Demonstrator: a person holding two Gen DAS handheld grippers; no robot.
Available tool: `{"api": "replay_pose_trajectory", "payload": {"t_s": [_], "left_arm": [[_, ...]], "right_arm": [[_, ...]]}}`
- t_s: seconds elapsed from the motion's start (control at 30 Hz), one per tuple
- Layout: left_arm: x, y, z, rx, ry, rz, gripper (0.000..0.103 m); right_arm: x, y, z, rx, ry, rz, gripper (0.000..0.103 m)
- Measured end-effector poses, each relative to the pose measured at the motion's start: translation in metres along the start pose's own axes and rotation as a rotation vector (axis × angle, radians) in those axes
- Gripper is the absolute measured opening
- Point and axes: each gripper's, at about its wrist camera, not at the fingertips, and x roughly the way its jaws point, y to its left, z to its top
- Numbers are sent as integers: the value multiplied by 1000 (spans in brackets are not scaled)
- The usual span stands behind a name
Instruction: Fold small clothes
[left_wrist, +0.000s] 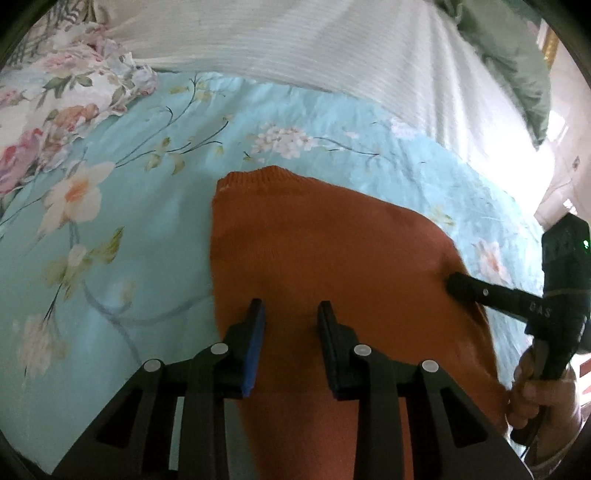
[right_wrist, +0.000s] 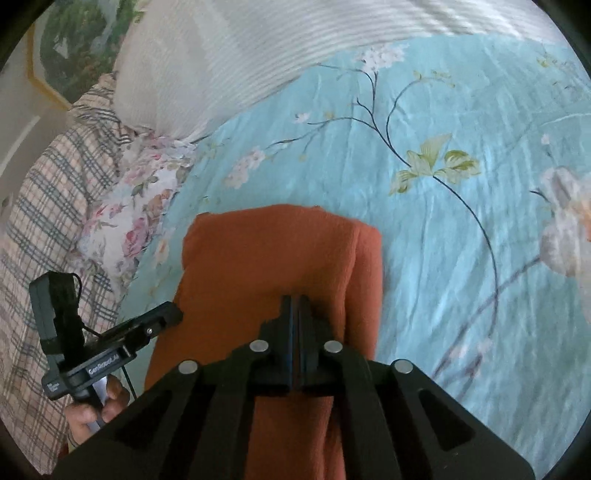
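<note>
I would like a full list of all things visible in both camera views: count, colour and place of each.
knit garment: one, orange, folded, on the bedsheet.
bedsheet: one, turquoise with flowers, under the garment.
ribbed blanket: one, white, far side of the bed.
floral cloth: one, white with pink roses, at the sheet's edge.
plaid cloth: one, beige with grey lines, beside the floral cloth.
left gripper: black, jaws open, over the garment.
right gripper: black, jaws closed, over the garment.
</note>
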Motion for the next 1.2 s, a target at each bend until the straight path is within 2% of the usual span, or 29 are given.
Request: {"api": "replay_pose_trajectory", "payload": {"t_s": [0.17, 0.23, 0.3, 0.37, 0.47, 0.5, 0.67, 0.77, 0.83, 1.2], "left_arm": [[-45, -11, -44, -24, -41, -92, 29], [-55, -17, -60, -22, -44, -115, 29], [-63, -22, -75, -12, -39, -129, 29], [-66, -25, -90, -8, -23, -127, 29], [-73, -27, -108, 6, -19, -117, 29], [-79, -28, -112, 11, -25, -119, 29], [-97, -30, -129, 24, -29, -160, 29], [-88, -32, -142, 46, -3, -136, 30], [-80, -30, -148, 30, 23, -125, 29], [-82, -32, -154, 32, 10, -94, 30]], "right_arm": [[-24, 23, -40, -78, 5, 41, 3], [-25, 24, -57, -107, 25, 5, 3], [-24, 18, -75, -119, 42, -72, 3], [-31, 1, -88, -79, 19, -73, 2], [-45, -8, -94, -23, -6, -61, 0], [-51, -5, -95, -25, -15, -62, 3], [-65, 15, -108, -90, -18, -50, 3], [-57, 8, -116, -102, 7, -111, 3], [-54, 1, -120, -88, 5, -103, 2], [-59, 3, -122, -112, -3, -128, 3]]}}
